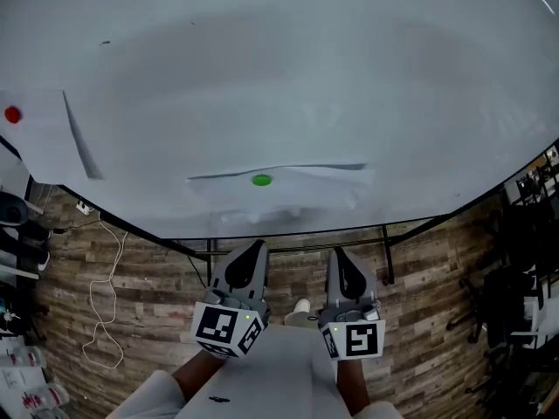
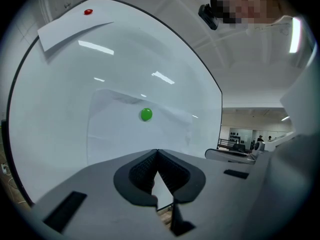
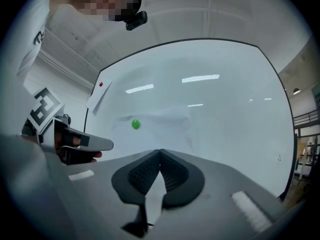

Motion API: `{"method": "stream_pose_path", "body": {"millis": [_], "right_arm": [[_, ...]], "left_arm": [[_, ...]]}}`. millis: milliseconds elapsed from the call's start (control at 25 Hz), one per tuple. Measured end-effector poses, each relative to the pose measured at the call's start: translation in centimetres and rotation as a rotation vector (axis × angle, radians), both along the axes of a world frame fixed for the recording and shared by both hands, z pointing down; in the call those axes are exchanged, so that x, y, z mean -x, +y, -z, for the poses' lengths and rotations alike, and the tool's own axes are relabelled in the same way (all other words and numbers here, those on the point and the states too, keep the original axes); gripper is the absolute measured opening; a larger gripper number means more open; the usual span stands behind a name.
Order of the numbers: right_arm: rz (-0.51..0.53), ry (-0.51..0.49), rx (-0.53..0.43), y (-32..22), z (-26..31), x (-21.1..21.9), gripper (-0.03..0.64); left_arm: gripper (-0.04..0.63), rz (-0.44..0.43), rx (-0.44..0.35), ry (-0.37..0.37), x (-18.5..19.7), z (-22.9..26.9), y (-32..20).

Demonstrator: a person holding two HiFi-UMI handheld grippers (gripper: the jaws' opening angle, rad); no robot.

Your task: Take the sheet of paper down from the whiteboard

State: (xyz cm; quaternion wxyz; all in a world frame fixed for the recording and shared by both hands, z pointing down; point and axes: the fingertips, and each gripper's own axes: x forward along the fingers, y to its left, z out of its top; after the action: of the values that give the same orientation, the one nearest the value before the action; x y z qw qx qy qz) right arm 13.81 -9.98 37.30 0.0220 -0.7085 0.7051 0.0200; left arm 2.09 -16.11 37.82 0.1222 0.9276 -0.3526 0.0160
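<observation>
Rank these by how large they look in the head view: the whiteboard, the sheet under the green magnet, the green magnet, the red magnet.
1. whiteboard
2. sheet of paper
3. green magnet and red magnet: they look about alike, and the wide-angle edge distorts the red one, so they are left unranked.

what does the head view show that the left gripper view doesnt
Head view only: the whiteboard's stand legs, the marker cubes on the left gripper and right gripper. Left gripper view only: its jaws together, nothing between them, a distant hall. Both: the whiteboard, the sheet of paper under a green magnet, a second sheet under a red magnet.
</observation>
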Motion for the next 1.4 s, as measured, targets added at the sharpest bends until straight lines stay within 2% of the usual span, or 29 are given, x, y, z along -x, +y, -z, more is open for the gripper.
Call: {"method": "stream_pose_path", "body": {"millis": [240,560,640,680,1000,1320,1400], "right_arm": [[0.017,-0.002,-0.027,-0.2,0.7,-0.9,0.011],[0.063,0.030,-0.069,-1.4,2.9,-2.7,0.011],[0.083,0.050,-0.068,-2.0,3.3,-3.4,0.083],[0.091,0.060,-0.066,-2.4,3.5,-3.9,0.098],[0.145,0.056,-0.023,-5.3,3.3,-6.5,0.100],[0.219,0.062,0.019,-7.5,2.1,-6.9,0.100],[0.235,0.057,0.022,-7.6,1.9,-6.6,0.034]], "left_arm": [[0.008,0.037,-0.052,0.029,-0.8,2.1,-1.0],[0.008,0.083,-0.059,0.033,-1.1,3.0,-1.8],[0.008,0.092,-0.059,0.033,-1.4,3.0,-2.0],[0.008,0.097,-0.059,0.034,-1.6,3.0,-2.1],[0.008,0.148,-0.069,0.033,-2.4,3.3,-2.1],[0.008,0.201,-0.059,0.028,-2.3,2.7,-2.1],[0.008,0.212,-0.055,0.030,-2.4,2.5,-2.1]]}}
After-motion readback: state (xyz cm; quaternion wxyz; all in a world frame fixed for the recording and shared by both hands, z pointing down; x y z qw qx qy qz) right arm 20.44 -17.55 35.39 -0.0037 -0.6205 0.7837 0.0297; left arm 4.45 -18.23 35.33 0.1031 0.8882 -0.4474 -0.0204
